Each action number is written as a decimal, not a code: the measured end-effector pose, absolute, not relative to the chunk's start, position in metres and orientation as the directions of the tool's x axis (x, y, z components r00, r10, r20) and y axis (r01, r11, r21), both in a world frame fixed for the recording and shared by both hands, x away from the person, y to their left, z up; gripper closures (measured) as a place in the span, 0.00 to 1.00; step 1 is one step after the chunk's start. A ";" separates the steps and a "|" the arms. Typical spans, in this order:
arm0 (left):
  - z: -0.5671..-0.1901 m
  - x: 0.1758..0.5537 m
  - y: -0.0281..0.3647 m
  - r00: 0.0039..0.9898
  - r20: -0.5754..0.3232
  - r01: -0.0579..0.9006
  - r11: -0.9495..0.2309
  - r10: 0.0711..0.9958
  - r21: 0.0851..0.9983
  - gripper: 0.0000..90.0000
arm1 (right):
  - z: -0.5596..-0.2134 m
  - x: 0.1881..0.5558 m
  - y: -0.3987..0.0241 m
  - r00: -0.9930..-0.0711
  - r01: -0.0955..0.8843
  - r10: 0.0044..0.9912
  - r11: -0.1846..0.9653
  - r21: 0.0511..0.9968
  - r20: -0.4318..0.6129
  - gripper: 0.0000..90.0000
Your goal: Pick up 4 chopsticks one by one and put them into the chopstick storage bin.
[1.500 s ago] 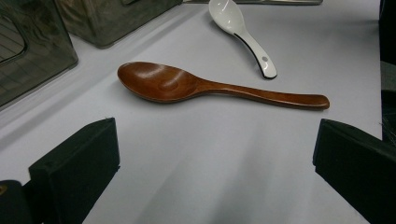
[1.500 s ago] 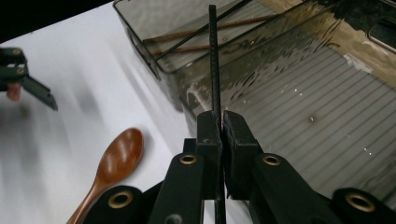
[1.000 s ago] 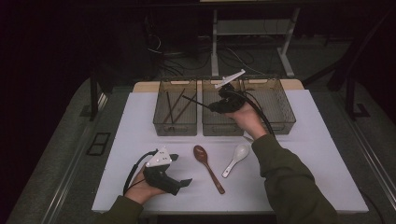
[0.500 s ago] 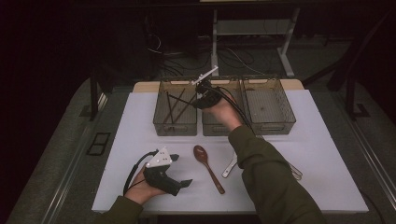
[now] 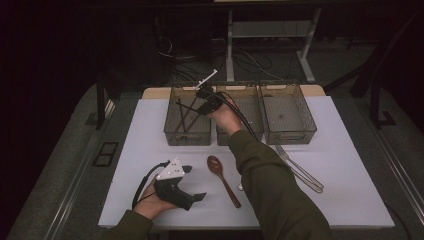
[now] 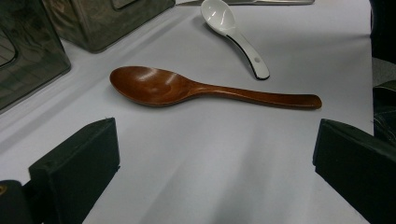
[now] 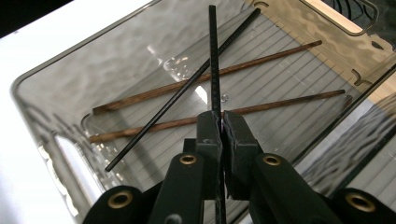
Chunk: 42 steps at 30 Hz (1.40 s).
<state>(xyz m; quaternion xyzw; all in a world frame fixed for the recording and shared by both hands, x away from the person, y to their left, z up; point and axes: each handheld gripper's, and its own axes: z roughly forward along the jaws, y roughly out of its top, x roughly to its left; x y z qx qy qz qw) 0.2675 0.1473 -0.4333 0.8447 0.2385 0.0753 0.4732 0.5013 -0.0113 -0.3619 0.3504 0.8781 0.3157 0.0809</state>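
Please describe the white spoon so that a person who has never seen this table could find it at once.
On the white table there are three clear bins at the far edge. In front of the middle bin a brown wooden spoon lies flat. The white spoon lies just beyond it in the left gripper view: shorter, glossy, with a dark edge along its handle.

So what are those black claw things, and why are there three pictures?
A person holds a pinching tool in each hand. One picture looks down from above; the other two come from little cameras riding on the tools. The right gripper is shut on a black chopstick, above the left bin, where three more chopsticks lie. The left gripper rests open on the white table. On the table lie a brown wooden spoon, a white spoon and a metal fork.
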 end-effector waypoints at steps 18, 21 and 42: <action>-0.433 0.268 0.146 0.883 -0.095 0.320 -0.442 0.460 0.838 0.00 | -0.373 0.515 0.012 -0.709 0.599 0.700 0.531 0.600 0.089 0.82; -0.433 0.268 0.146 0.883 -0.094 0.320 -0.441 0.460 0.839 0.00 | -0.369 0.514 0.008 -0.704 0.595 0.704 0.512 0.620 0.094 0.71; -0.433 0.267 0.146 0.879 -0.089 0.324 -0.450 0.468 0.833 0.00 | -0.344 0.487 -0.040 -0.767 0.500 0.628 0.451 0.739 0.135 0.43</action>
